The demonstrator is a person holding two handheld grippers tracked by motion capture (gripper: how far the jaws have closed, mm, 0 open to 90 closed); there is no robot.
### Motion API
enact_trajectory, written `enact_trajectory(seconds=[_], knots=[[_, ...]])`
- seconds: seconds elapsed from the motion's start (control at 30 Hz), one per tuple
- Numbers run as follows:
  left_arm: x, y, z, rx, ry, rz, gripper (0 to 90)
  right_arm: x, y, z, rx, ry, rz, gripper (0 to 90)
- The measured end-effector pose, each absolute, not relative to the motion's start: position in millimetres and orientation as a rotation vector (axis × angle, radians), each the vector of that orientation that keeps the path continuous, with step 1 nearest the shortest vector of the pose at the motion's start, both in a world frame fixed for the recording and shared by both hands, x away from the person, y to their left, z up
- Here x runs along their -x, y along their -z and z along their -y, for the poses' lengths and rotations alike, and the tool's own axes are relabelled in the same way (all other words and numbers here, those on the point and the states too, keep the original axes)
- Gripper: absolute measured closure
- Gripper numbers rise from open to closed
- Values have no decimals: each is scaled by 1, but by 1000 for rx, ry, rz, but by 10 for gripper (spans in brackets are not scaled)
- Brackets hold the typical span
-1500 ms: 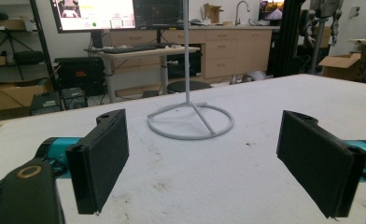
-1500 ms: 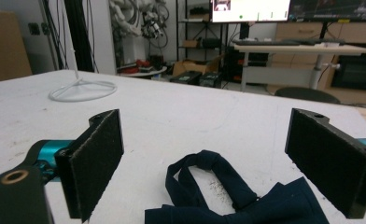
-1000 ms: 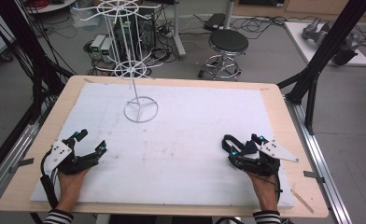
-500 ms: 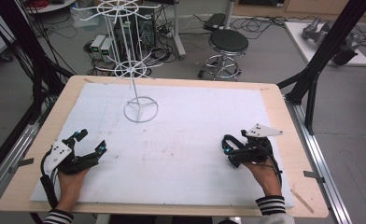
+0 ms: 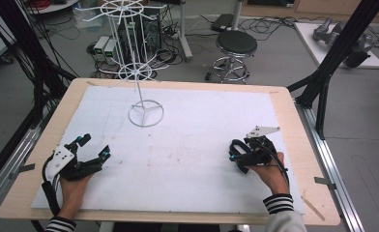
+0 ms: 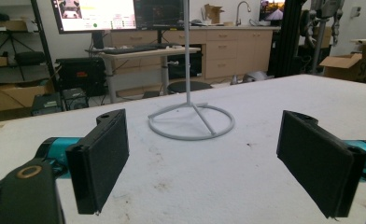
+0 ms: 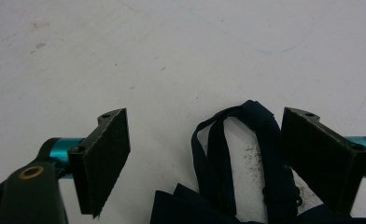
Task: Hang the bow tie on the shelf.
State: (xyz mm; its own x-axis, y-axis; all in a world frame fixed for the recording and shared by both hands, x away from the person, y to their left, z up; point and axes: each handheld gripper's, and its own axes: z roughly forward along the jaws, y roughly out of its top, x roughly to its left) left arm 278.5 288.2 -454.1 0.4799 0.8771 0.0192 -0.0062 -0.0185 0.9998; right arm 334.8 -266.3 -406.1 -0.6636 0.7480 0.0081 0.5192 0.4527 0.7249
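Observation:
A dark blue fabric strap lies looped on the white mat. It sits between the jaws of my right gripper, close against the right-hand pad, while the left-hand pad stands well clear of it. These jaws have just been closing a little and are still wide, so the gripper is open. In the high view, my right gripper points left at the table's right side, over the strap. My left gripper rests open at the front left, with nothing between its pads.
A white wire display stand rises at the back left of the white mat; its ring base lies ahead of my left gripper. A wooden rim borders the mat. A stool stands behind the table.
The right hand has moved forward and slightly left, its grey plate tipping up and the jaws coming down over the strap. The left hand has stayed put.

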Motion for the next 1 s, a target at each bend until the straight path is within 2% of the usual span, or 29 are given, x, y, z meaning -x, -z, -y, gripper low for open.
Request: enact_trajectory(seconds=[0.33, 0.8, 0.9, 1.0], knots=[[-278, 454, -288, -1416, -847, -823, 171, -346, 411, 263, -1086, -938, -2499, 286], [-279, 454, -288, -1416, -844, -825, 171, -357, 415, 258, -1095, -825, -2572, 377], [-279, 454, -289, -1418, -842, -826, 171, -360, 417, 257, -1091, -808, -2571, 472], [-279, 454, -288, -1418, -842, -826, 171, -361, 418, 256, -1091, -808, -2575, 493]])
